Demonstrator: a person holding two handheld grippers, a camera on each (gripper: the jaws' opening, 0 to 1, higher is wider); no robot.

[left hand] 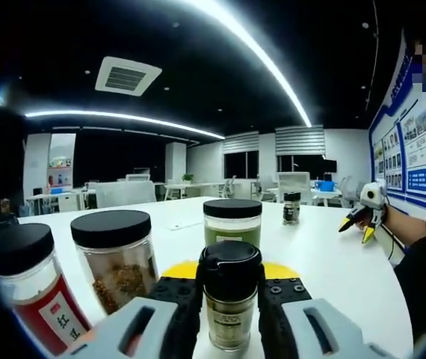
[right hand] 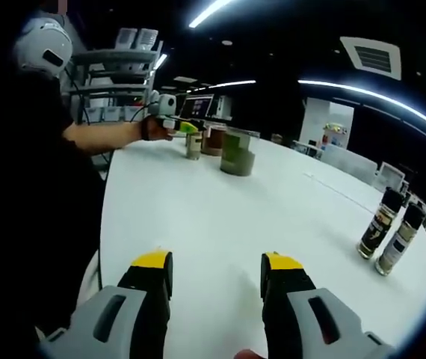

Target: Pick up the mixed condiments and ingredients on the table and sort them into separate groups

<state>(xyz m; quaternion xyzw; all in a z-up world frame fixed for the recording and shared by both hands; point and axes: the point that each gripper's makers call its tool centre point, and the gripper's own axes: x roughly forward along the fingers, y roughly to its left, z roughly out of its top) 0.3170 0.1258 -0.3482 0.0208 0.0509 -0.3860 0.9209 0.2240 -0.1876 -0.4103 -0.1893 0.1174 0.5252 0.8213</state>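
Two grippers: my left gripper clamps a black-capped spice jar; right gripper gapes, holding nothing.
Surface: white table, office behind.
Writing: red-labelled jar, characters unclear.

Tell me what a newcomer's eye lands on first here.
In the left gripper view, the left gripper is shut on a small black-capped spice bottle, with three bigger jars ranged behind it. In the right gripper view, the right gripper hangs open over bare white table, two dark-capped bottles at right.
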